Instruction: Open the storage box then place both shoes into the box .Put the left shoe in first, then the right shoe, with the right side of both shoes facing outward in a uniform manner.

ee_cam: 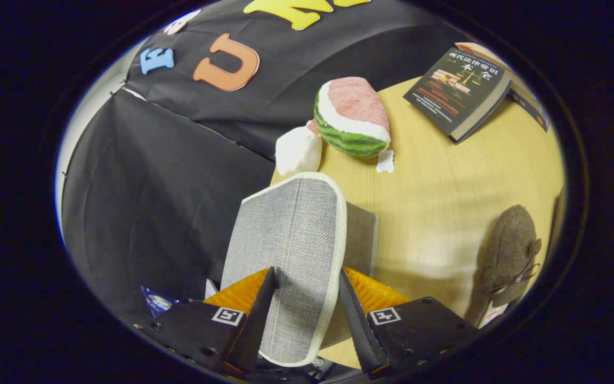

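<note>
Black cloth walled the booth behind a round, pale wooden table (445, 192). Largest up front was the grey woven fabric lid (291, 240) with white piping, raised on edge from the grey fabric storage box (361, 237), whose side showed just behind it. The gripper (303, 314) clamped the lid's lower part, a finger pressing each face. A dark hardcover book (459, 90) lay at the table's far side, overlapping another book beneath it. Between book and box sat a plush watermelon slice (352, 114), touching a small white plush ball (297, 150) at the table's edge. Well to the right of the fingers lay a brown felt shoe (509, 256) with a small bow.
</note>
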`<state>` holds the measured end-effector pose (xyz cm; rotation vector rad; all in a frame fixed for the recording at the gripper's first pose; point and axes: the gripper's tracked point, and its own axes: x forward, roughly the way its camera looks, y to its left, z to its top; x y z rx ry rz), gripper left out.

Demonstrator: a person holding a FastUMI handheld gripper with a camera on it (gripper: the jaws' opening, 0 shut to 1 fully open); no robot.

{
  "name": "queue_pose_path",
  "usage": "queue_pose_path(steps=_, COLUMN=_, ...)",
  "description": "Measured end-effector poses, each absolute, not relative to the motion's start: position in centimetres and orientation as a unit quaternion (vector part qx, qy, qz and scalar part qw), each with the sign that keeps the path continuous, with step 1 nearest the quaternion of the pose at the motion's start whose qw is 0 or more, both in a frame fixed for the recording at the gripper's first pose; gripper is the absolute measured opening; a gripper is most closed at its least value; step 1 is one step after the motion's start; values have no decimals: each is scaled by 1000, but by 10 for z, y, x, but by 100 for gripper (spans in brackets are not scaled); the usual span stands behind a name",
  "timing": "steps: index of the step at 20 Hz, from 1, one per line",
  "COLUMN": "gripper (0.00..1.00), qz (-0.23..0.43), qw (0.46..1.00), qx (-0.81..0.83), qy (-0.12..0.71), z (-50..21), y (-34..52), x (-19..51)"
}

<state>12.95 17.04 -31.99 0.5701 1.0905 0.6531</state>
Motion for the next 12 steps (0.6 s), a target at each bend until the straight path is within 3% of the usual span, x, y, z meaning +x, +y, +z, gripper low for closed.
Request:
queue_pose_path(steps=6, gripper=40, qz=275, qw=769, qx=259, qy=516, z=-314, y=158, x=127)
queue_pose_path(steps=8, gripper=40, qz=272, qw=758, qx=276, qy=525, z=-312, y=160, x=123)
queue_pose_path(steps=9, gripper=28, qz=266, qw=747, qx=295, qy=533, z=-310, y=161, x=121)
queue_pose_path(steps=12, gripper=12, qz=254, qw=719, qx=345, qy=547, z=-300, y=163, x=119)
